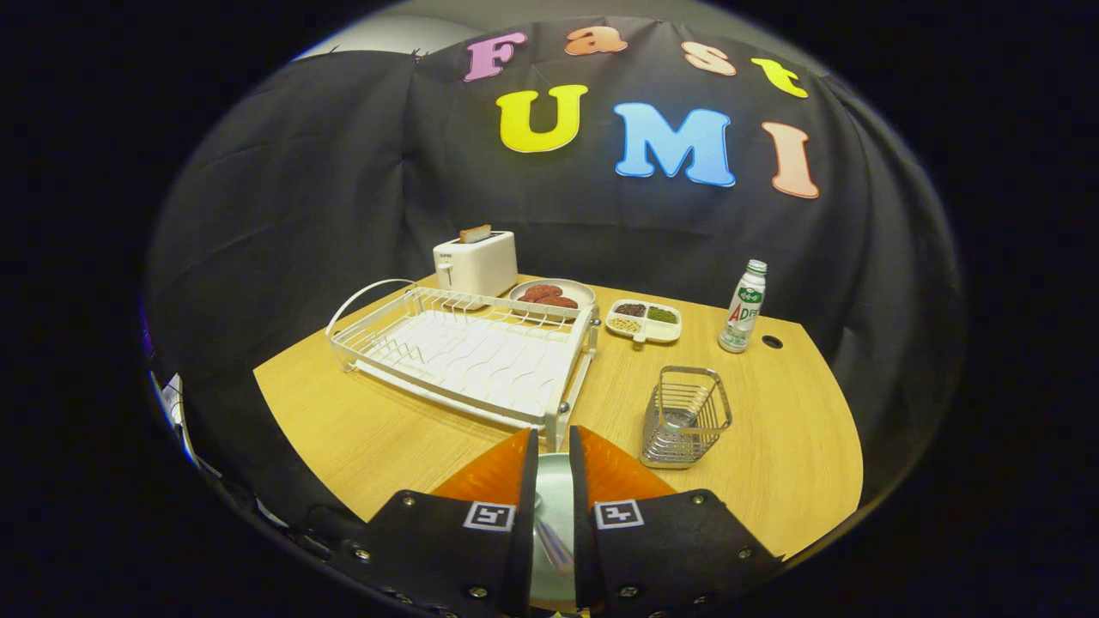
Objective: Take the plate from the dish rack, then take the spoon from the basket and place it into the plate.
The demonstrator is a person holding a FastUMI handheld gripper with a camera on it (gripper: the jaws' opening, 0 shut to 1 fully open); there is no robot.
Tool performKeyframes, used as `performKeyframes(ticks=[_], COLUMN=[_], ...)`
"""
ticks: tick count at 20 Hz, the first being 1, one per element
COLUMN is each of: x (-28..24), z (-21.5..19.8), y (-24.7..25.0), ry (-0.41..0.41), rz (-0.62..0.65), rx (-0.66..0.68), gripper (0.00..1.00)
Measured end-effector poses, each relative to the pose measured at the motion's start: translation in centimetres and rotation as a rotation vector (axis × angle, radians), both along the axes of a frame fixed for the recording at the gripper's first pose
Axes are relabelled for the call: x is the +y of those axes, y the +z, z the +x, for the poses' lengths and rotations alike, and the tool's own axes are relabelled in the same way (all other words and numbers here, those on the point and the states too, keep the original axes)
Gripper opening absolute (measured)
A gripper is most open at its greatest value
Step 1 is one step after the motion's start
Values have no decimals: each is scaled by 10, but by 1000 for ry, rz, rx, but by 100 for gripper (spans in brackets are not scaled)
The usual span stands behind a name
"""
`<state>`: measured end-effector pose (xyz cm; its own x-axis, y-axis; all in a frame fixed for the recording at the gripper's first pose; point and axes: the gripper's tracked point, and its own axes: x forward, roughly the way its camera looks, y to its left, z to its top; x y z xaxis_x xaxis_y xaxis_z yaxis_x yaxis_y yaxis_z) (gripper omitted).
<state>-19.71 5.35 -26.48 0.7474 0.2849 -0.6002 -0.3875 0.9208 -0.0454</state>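
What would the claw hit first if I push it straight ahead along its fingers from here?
Probably the near corner of the white wire dish rack, just beyond the pale green plate and metal spoon between the claw's nearly closed fingers. Depth is unclear; height could carry it over.

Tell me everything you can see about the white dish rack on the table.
The dish rack is a white wire frame, seemingly coated metal, with a white ribbed drip tray under it and a curved handle at its far left end. It stands level on the wooden table, with no dishes in its slots. It lies beyond the claw and left of the wire basket; a toaster stands behind it.
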Motion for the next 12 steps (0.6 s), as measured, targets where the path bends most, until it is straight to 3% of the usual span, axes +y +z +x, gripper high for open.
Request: performKeyframes(ticks=[8,12], x=[-84,-123], z=[51,68], y=[118,201], ry=[-219,-320], rz=[35,78], rx=[-248,-446], gripper=[20,20])
